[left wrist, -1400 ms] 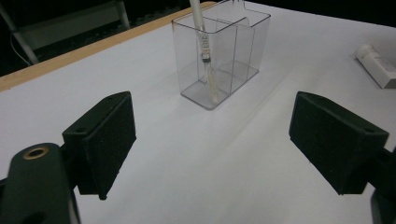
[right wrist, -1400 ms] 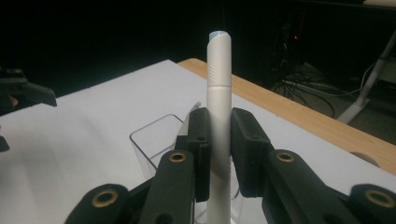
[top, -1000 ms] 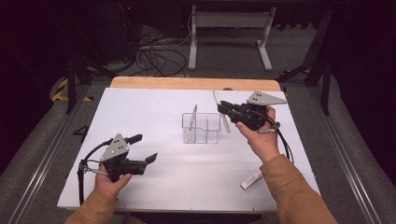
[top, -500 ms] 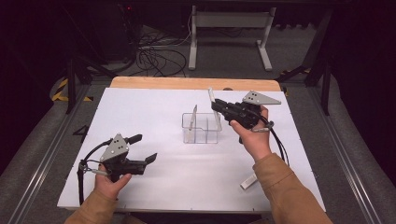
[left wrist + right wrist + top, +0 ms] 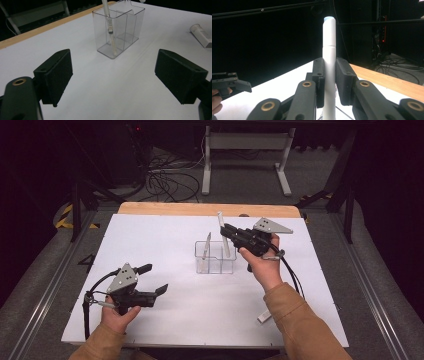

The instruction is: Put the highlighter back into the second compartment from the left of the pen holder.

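The white worktop carries a clear plastic holder with divided compartments near its middle; one pen already stands tilted in the compartment on the person's left. Another pen lies flat near the front edge on the person's right, well apart from the holder.

The right gripper is clamped on a white pen with a pale blue tip, its jaws pressed together on the barrel. It holds the pen roughly upright just above the holder's right-hand side, with the lower end close to the rim; whether that end has entered a compartment I cannot tell.

The left gripper rests low over the near-left part of the worktop, its jaws wide apart with nothing between them, well away from the holder.

Judging from this, the step in hand is dropping the held pen into the holder. The next move calls for lining the lower end over an empty compartment, lowering it past the rim without nudging the light holder, and only then letting the jaws part.
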Tool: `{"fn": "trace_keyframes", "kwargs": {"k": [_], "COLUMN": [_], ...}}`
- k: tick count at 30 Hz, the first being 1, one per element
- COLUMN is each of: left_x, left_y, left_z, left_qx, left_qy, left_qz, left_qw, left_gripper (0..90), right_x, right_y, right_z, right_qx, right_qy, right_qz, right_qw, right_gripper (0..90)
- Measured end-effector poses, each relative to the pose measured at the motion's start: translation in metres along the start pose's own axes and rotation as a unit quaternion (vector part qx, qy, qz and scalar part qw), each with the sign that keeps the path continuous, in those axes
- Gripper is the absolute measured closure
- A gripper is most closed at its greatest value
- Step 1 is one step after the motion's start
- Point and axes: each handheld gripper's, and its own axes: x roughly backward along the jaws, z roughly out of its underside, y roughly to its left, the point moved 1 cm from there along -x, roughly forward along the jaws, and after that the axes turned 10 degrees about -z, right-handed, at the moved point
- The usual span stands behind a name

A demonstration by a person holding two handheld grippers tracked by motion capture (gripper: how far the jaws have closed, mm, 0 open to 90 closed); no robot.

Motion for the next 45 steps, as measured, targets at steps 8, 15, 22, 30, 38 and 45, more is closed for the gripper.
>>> {"fn": "trace_keyframes", "kwargs": {"k": [8, 15, 22, 30, 38, 45], "left_x": [0.001, 0.002, 0.002, 0.003, 0.004, 0.004], "left_y": [0.001, 0.001, 0.001, 0.002, 0.002, 0.003], "left_z": [0.001, 0.002, 0.002, 0.002, 0.003, 0.003], "left_qx": [0.000, 0.000, 0.001, 0.000, 0.001, 0.000], "left_qy": [0.001, 0.001, 0.001, 0.001, 0.001, 0.000], "left_qz": [-0.001, -0.002, -0.002, -0.002, -0.003, -0.005], "left_qw": [1.0000, 1.0000, 1.0000, 1.0000, 1.0000, 1.0000], "left_gripper": [15.3, 15.4, 15.3, 15.4, 15.4, 15.4], "right_x": [-0.010, -0.020, -0.026, -0.030, -0.016, 0.006], "right_y": [0.002, 0.003, 0.002, 0.002, 0.000, 0.005], "right_z": [0.005, 0.010, 0.015, 0.018, 0.011, 0.000], "right_qx": [0.004, 0.006, 0.010, 0.012, 0.029, 0.052], "right_qy": [-0.002, -0.004, 0.002, 0.007, 0.004, 0.017], "right_qz": [-0.001, -0.001, 0.003, 0.007, 0.043, 0.047], "right_qw": [1.0000, 1.0000, 0.9999, 0.9999, 0.9987, 0.9974], "right_gripper": [78.8, 78.8, 78.8, 76.9, 58.8, 45.3]}}
